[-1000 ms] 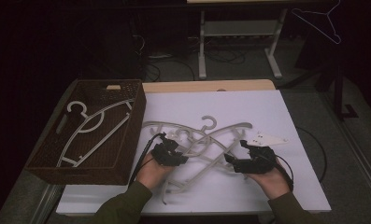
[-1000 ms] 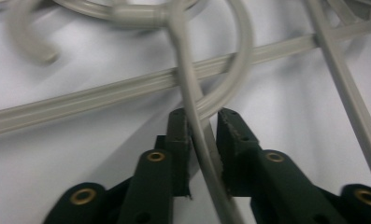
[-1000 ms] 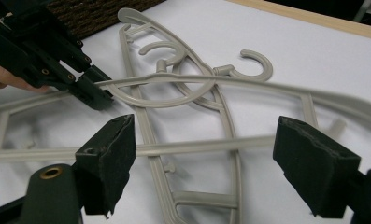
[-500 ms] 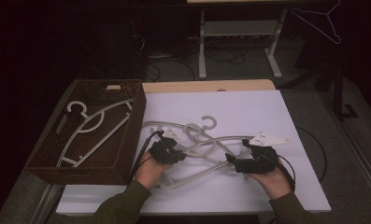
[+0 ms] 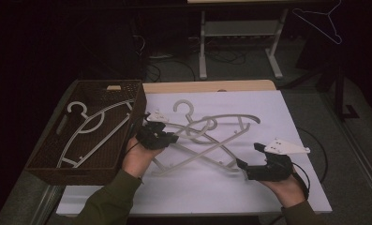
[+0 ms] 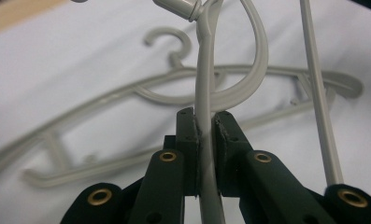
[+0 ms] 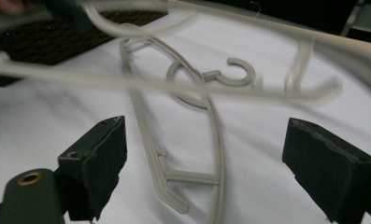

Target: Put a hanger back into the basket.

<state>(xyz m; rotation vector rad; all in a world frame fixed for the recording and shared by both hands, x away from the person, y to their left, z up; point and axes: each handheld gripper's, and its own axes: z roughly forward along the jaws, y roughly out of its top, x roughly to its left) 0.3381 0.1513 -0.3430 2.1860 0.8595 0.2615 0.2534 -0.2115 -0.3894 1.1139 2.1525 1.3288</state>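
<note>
White sheeting is covering the counter (image 5: 286,187) under a tangle of hangers. My left fingers (image 6: 204,123) are pinching one hanger (image 6: 206,84) near the basket (image 5: 48,168) at the left edge; right fingers (image 7: 202,163), just opening, are standing spread. I'm lifting slowly so nothing snags.

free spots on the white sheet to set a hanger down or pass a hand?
Bare white sheet runs along the far right, past the tangled hangers, and along the near edge between the two forearms. Crowded: the middle, where the hangers cross, and the left by the basket, where the left gripper grips a hanger.
</note>
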